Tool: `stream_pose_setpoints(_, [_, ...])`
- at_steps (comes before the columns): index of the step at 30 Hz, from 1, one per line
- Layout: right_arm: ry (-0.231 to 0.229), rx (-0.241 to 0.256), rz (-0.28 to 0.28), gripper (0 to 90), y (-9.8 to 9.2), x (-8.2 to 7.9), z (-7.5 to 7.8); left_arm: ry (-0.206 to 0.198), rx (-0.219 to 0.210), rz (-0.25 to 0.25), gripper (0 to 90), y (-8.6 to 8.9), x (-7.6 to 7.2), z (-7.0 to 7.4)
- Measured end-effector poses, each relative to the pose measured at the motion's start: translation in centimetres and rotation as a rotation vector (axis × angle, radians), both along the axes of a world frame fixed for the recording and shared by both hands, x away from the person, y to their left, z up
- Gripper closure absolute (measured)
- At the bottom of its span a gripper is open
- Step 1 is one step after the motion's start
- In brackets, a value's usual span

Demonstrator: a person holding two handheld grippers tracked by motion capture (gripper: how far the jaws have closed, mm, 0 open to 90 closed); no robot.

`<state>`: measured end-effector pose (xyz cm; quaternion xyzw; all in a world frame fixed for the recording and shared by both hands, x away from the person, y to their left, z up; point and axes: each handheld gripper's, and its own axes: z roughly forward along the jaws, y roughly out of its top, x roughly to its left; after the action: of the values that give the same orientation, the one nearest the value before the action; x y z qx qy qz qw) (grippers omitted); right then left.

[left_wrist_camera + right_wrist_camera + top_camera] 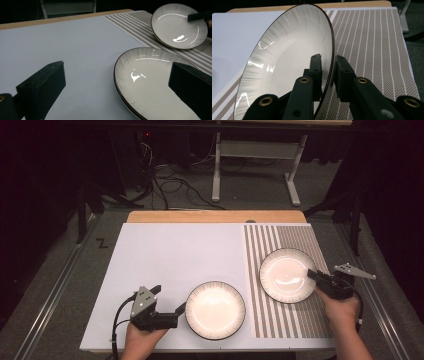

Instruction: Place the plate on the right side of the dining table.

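A white plate with a dark rim point(215, 310) point(150, 85) lies on the white mat point(170, 255) near the front edge. My left gripper point(169, 300) point(117, 65) is open at its left rim, one jaw over the plate and one over the mat. A second, matching plate point(282, 272) point(175, 25) point(294, 50) is over the striped placemat point(300, 240). My right gripper point(311, 273) point(329, 58) is shut on its right rim, one jaw inside and one outside. This plate looks tilted, right side raised.
The wooden table edge point(215, 216) runs along the far side. Beyond it are cables and a metal frame's legs point(216, 180) on the floor. The white mat's left half point(62, 40) is bare.
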<state>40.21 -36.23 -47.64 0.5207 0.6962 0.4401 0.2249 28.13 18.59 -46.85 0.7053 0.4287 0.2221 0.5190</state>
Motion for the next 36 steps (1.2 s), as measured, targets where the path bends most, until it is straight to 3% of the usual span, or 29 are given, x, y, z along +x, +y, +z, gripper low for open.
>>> stream_pose_setpoints(4, [0.013, 0.026, -0.007, 78.4, -0.4, 0.2, -0.5, -0.014, 0.001, 0.012, 2.8, 0.8, -0.4, 0.3])
stream_pose_setpoints(12, [0.023, 0.012, -0.018, 77.1, -0.4, 0.5, -0.7, 0.01, -0.003, 0.025, 3.1, 0.8, 0.2, -0.3])
stream_pose_setpoints(18, [0.049, 0.01, -0.042, 76.4, -0.6, 0.8, -1.0, -0.011, 0.014, 0.036, 3.1, 0.8, 0.0, -0.2])
stream_pose_setpoints(21, [0.056, -0.016, -0.058, 76.5, -0.7, 1.0, -1.2, -0.02, 0.027, 0.046, 2.7, 0.9, -0.1, -0.1])
stream_pose_setpoints(29, [0.098, -0.053, -0.087, 74.8, -0.8, 1.3, -1.7, -0.016, 0.011, 0.056, 2.7, 1.3, -0.1, -0.1])
stream_pose_setpoints(36, [0.104, -0.078, -0.091, 64.4, -0.8, 1.2, -1.7, -0.012, 0.009, 0.062, 2.7, 1.5, -0.1, -0.2])
